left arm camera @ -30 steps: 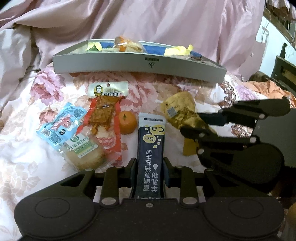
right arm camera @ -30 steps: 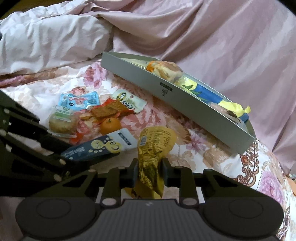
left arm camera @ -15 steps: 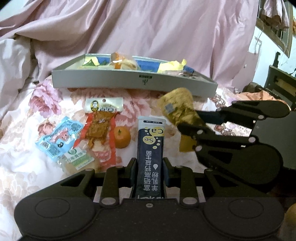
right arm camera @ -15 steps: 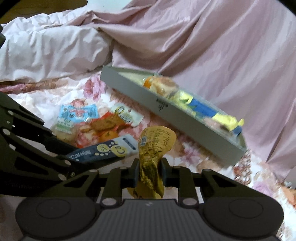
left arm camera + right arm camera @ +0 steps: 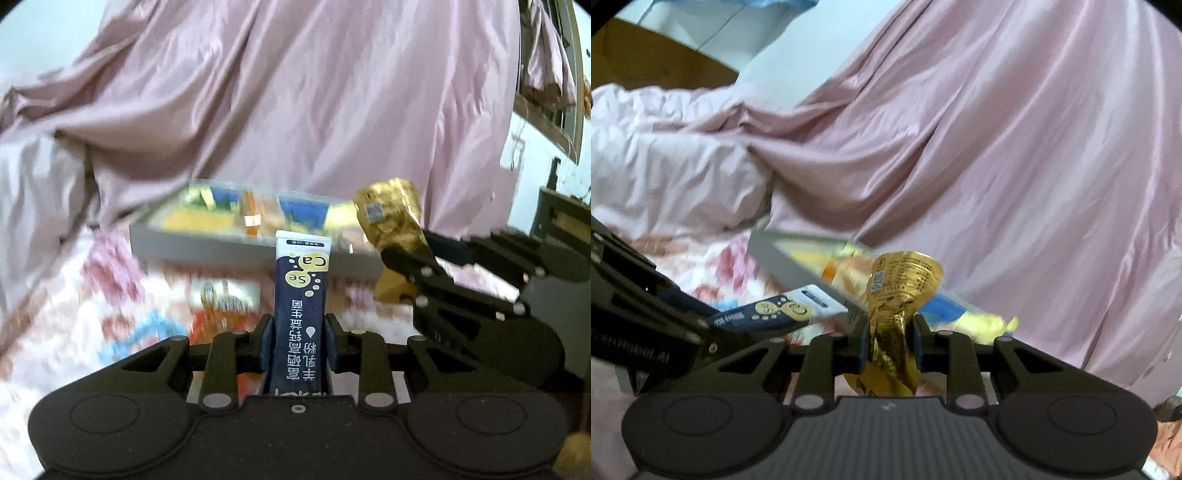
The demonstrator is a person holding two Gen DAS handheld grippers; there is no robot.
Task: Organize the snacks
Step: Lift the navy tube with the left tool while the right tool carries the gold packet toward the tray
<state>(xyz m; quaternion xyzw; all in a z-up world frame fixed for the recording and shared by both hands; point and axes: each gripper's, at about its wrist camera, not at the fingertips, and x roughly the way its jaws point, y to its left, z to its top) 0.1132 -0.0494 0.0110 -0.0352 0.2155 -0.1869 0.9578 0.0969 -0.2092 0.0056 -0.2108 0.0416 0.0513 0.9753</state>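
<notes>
My left gripper [image 5: 298,334] is shut on a dark blue sachet [image 5: 301,302] with a white top, held upright above the bed. My right gripper [image 5: 889,338] is shut on a crumpled gold snack packet [image 5: 897,295]. The gold packet [image 5: 391,221] and the right gripper [image 5: 402,258] also show at the right of the left wrist view. The blue sachet [image 5: 775,314] shows at the left of the right wrist view. A grey tray [image 5: 207,240] holding several snacks lies just beyond both grippers; it also shows in the right wrist view [image 5: 790,264].
Loose snack packets [image 5: 218,299] lie blurred on the floral bedsheet [image 5: 74,295] below the left gripper. Pink satin bedding [image 5: 295,110] rises behind the tray. A dark chair [image 5: 561,218] stands at the right.
Both grippers have risen off the bed and moved toward the tray, each carrying its packet. The loose snacks have dropped lower in view and are blurred.
</notes>
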